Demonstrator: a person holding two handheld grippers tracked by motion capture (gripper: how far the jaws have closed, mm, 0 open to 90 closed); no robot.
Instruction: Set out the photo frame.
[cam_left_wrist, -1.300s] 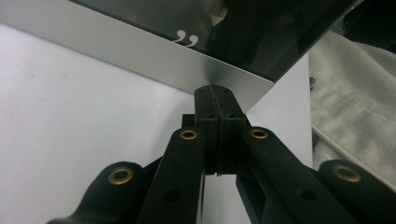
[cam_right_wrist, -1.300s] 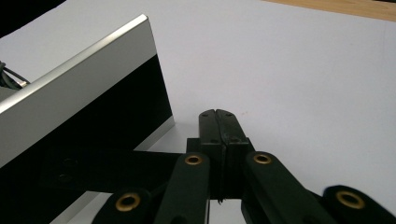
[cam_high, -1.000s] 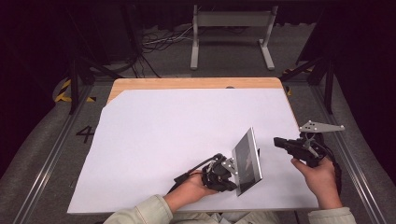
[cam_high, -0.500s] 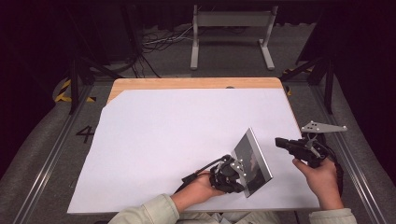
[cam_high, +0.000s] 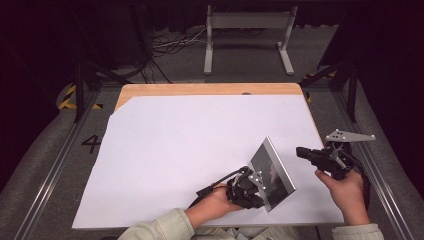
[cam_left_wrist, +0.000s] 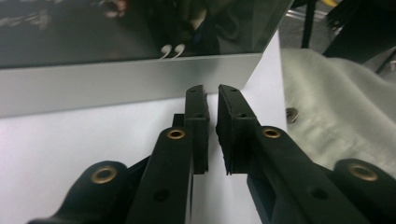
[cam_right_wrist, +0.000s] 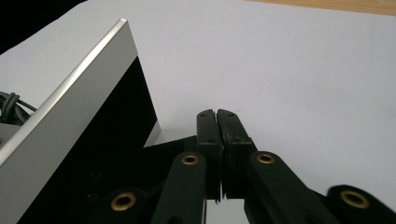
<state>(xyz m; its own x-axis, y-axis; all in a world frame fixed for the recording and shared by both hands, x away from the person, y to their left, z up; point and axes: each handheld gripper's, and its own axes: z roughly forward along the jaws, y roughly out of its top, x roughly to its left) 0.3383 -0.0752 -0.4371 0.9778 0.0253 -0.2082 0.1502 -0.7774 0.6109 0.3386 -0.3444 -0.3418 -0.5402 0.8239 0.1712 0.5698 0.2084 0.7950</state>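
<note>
Down at the near edge of a white sheet (cam_high: 190, 150) that covers most of a wooden table (cam_high: 200, 89), a person works with a hand-held gripper in each hand. A picture frame (cam_high: 272, 175), silver-edged with dark reflective glass, stands tilted on the sheet just in front of the left gripper (cam_high: 252, 187).

From the high view, the left gripper sits right against the frame's lower near side, its black body and cable in the person's left hand (cam_high: 215, 202). In the left gripper view, the frame's silver border (cam_left_wrist: 126, 84) runs across just beyond the jaw tips, and the dark glass above it mirrors the room. The left gripper's (cam_left_wrist: 212, 100) jaws have just been opening: a narrow gap shows between the two black pads, and nothing lies between them. The frame is close ahead of the tips, not gripped.

Off to the right of the frame, a short way apart from it, the right gripper (cam_high: 304, 152) points toward the frame, held in the right hand (cam_high: 345, 192), with a grey three-cornered plate on top. In the right gripper view, the right gripper's (cam_right_wrist: 217, 116) jaws are pressed together with nothing between them, and the frame's silver side and black back (cam_right_wrist: 84, 116) rise to the left of the jaws.
</note>
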